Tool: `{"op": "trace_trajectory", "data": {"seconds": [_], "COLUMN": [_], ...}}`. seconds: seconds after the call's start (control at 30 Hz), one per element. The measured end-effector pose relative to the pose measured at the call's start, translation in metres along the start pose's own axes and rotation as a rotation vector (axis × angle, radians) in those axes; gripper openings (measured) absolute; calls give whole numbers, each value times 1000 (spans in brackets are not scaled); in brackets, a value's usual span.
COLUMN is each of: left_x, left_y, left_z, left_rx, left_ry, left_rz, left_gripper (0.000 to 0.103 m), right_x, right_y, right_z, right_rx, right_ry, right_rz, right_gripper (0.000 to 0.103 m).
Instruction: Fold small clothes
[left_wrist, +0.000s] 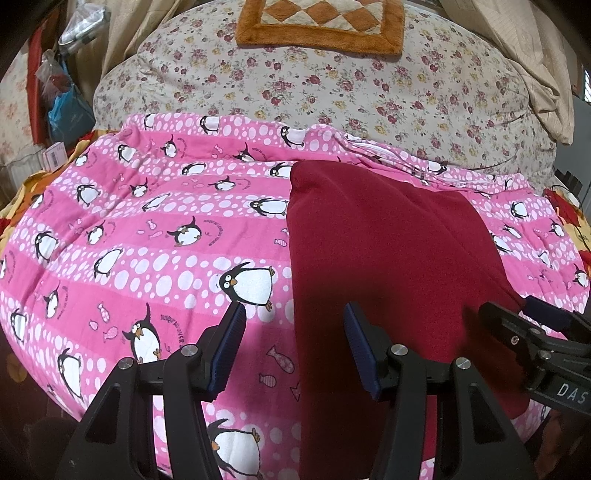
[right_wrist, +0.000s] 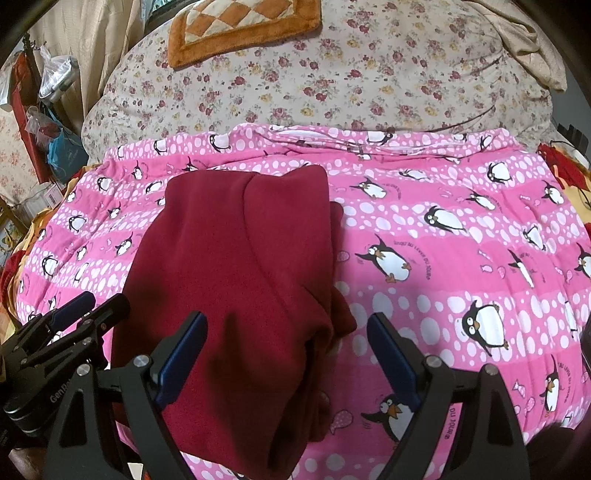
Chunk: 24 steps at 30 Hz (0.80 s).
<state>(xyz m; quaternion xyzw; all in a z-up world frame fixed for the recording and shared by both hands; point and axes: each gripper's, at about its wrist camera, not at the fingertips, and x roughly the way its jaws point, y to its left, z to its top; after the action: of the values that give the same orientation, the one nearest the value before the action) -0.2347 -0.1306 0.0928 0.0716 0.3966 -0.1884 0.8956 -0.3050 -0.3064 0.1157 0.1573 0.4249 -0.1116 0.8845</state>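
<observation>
Dark red garment (right_wrist: 236, 280) lies folded lengthwise on the pink penguin blanket (left_wrist: 147, 229), near edge toward both grippers. Left gripper (left_wrist: 293, 345) wide open, holding nothing, straddling the garment's left edge (right pad over fabric). Right gripper (right_wrist: 288, 354) also wide open, empty, spanning the garment's right edge. Floral quilt (right_wrist: 369, 74) behind.

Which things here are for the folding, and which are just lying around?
For the folding:
red garment
left gripper, open
right gripper, open
penguin blanket, the surface under it

Just lying around:
orange checked cushion
floral quilt
plastic bags
</observation>
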Motion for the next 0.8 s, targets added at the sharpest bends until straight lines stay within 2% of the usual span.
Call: {"op": "trace_trajectory", "data": {"seconds": [0.8], "left_x": [0], "left_y": [-2], "left_z": [0], "left_rx": [-1], "left_ry": [-8], "left_rz": [-4], "left_gripper": [35], "right_x": [3], "right_y": [1], "right_z": [-1], "right_rx": [-4], "right_ry": [13], "right_rz": [4], "right_gripper": [91]}}
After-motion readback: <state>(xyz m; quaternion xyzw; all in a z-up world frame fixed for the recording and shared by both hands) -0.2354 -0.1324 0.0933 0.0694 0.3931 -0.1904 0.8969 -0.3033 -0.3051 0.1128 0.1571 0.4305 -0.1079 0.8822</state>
